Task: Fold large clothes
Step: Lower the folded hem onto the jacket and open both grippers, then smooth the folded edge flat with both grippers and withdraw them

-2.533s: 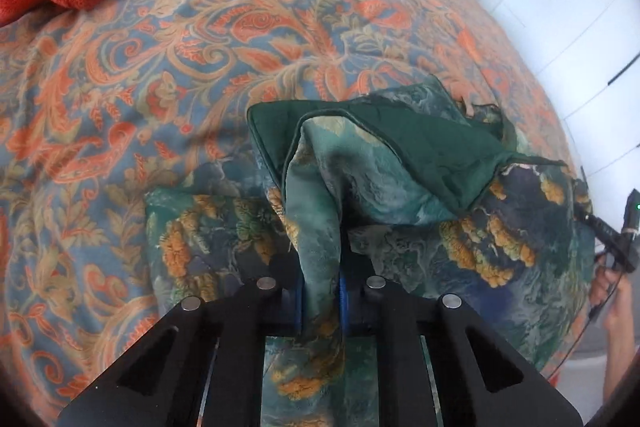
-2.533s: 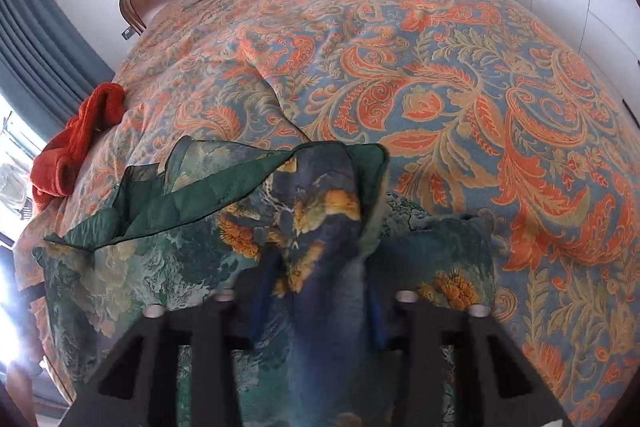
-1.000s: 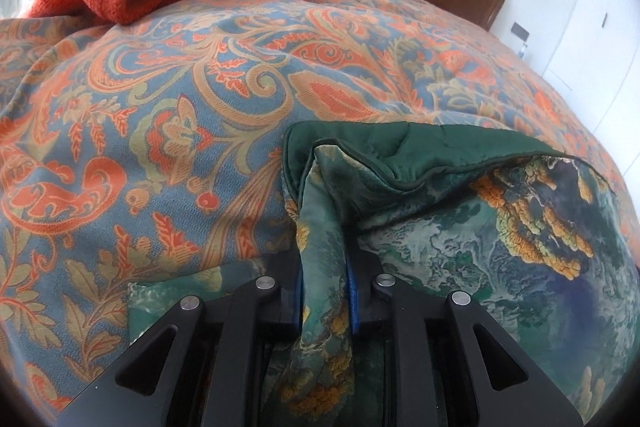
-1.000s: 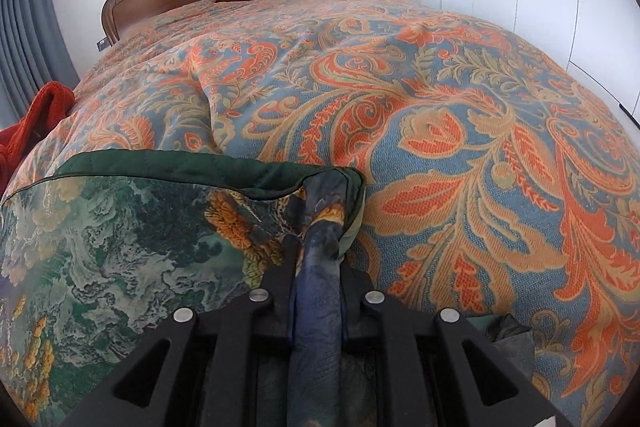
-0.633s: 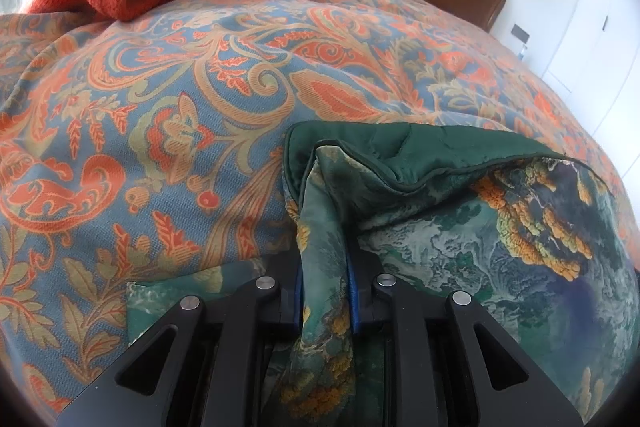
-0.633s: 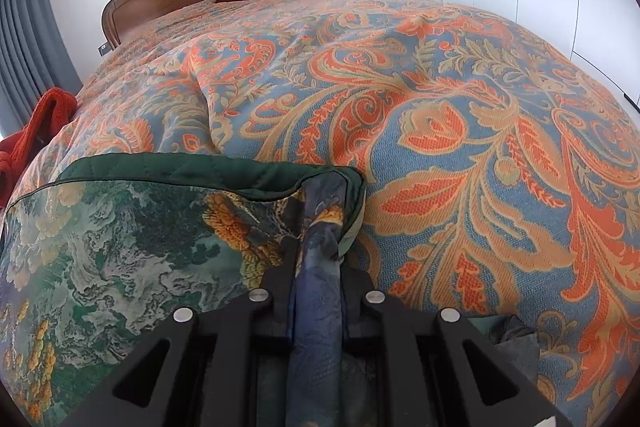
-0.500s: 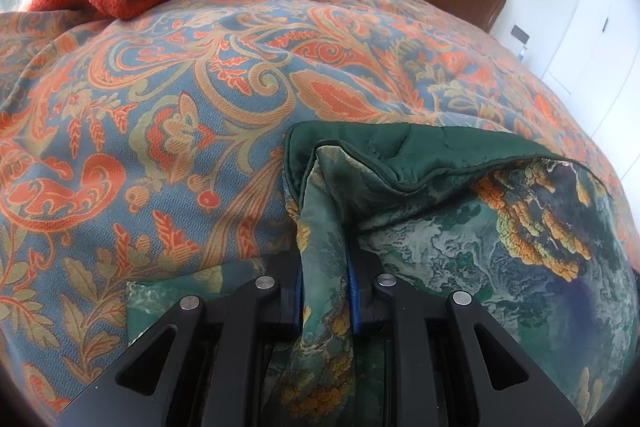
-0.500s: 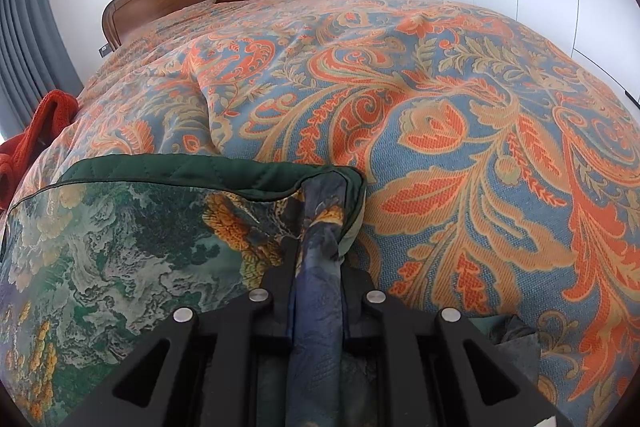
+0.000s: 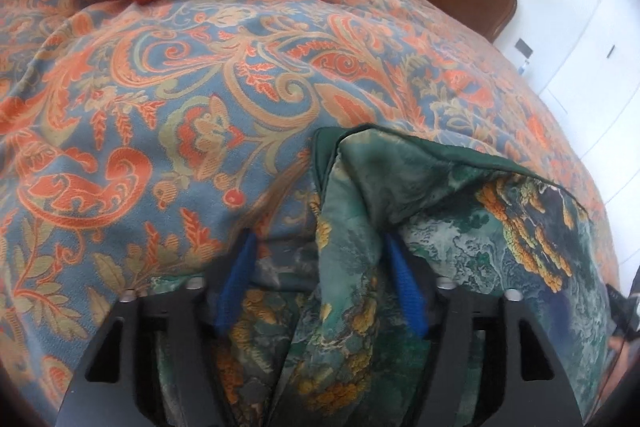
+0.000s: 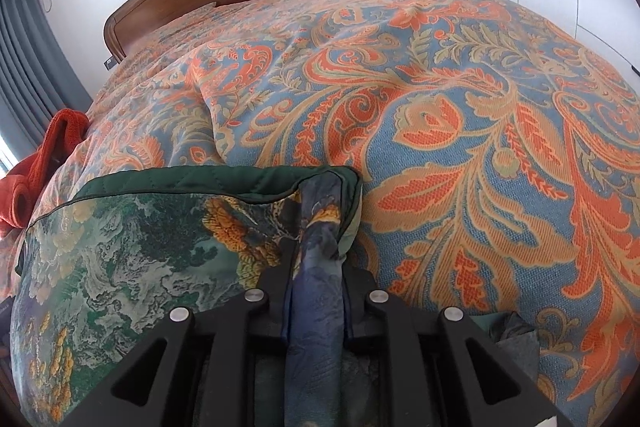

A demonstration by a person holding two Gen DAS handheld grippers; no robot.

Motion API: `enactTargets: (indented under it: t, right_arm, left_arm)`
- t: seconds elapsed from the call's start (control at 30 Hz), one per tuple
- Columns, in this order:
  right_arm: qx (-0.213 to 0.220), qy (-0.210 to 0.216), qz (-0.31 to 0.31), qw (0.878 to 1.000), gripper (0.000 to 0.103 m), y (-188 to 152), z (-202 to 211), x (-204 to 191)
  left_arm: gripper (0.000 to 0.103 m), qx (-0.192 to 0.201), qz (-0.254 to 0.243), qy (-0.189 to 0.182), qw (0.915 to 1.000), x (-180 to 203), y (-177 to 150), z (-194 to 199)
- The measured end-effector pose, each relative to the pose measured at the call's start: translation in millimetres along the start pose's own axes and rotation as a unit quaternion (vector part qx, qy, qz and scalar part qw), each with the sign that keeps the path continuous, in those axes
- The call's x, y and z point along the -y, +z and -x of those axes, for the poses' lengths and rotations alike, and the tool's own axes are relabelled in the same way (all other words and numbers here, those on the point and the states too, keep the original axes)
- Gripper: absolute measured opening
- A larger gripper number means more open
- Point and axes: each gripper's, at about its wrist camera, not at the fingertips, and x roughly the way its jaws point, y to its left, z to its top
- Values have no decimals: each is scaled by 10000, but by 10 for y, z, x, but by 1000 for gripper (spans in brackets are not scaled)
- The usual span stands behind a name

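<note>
The left gripper is spreading, letting the green garment settle folded on the bedspread, while the right gripper is pinching its corner

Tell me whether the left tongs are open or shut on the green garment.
Open. The left tongs have just been opening; their blue pads stand apart, and the green garment lies loose between them.

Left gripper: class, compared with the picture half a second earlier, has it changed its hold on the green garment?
Yes. The left gripper has just been opening; its blue pads stand apart from the green garment, which stays beside the bedspread's red berry.
</note>
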Motion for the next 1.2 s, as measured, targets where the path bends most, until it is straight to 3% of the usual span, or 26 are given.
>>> enactTargets:
  t: [0.1,0.13,0.17,0.23,0.4,0.5,0.7,0.8,0.87,0.93,1.0,1.2]
  right_arm:
    - [-212,85,-112,9997,24,85,65,35]
    - [-278,58,-131,9995,33,120,102,39]
    - [-320,3,-171,9993,50,168,162,44]
    - [-242,-28,-234,9994,59,255,330,42]
    - [-30,57,-20,10000,59,475,754,-194]
    - [6,422,246,9988,59,557,841,-548]
    - [-388,1278,690,9886,59,434,513,-1488]
    - [-740,1425,1031,9816,59,247,206,-1915]
    - [-812,1099,1465,9797,59,161,19,-2051]
    - [-725,1171,1536,9785,57,169,-70,-1940]
    - [-587,1342,1399,9793,57,219,-90,-1722]
    - [-111,1405,675,9877,57,299,-78,-982]
  left_arm:
    - [87,-1,-50,163,9999,23,57,161]
    - [87,6,-118,224,9997,53,75,234]
    - [87,50,-198,278,9994,92,94,324]
    - [87,246,-337,372,9984,183,139,531]
    - [93,706,-727,134,9948,665,336,864]
    - [95,322,-1023,-129,9941,1024,453,605]
    - [94,-38,-1622,5,9868,1580,329,-66]
    - [93,-114,-1757,388,9836,1501,287,-278]
    - [93,-66,-1343,417,9900,1235,378,-317]
    - [91,24,-894,381,9953,945,451,-297]
    - [82,43,-670,346,9971,726,459,-335]
    - [77,164,-505,102,9985,594,381,-357]
